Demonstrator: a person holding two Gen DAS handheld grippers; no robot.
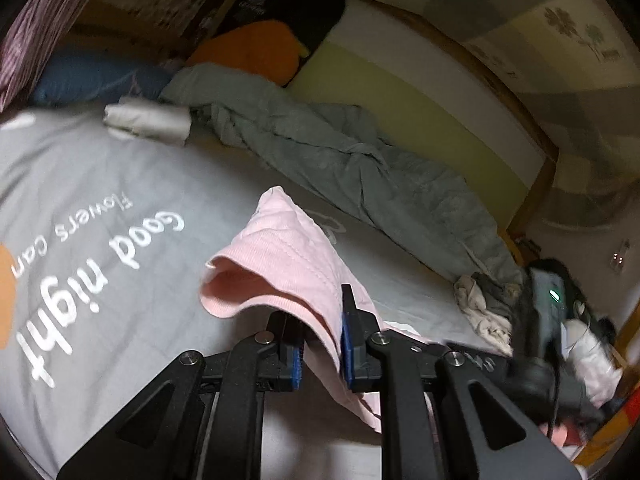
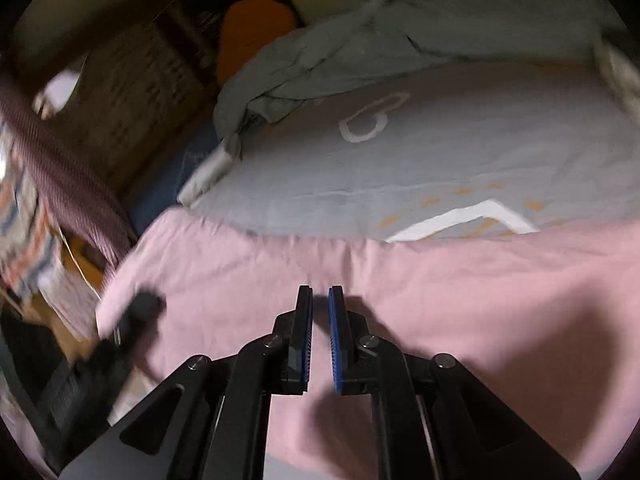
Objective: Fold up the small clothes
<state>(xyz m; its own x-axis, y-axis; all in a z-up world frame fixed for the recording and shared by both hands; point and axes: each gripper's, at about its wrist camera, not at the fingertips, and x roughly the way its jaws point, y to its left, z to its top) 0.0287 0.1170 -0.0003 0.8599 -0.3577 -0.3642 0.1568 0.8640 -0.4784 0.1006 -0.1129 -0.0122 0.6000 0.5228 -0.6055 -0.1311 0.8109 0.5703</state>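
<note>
A pink ribbed garment (image 1: pixel 280 264) hangs lifted at centre frame, its cloth spreading wide below (image 2: pixel 400 280).

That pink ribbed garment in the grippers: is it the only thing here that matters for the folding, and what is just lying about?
Part of the job:
- pink ribbed garment, pinched in the left gripper
- right gripper, closed over the pink cloth

Just lying about:
- crumpled grey-green blanket
- folded white cloth bundle
- orange cushion
- grey printed bedsheet underneath
</note>
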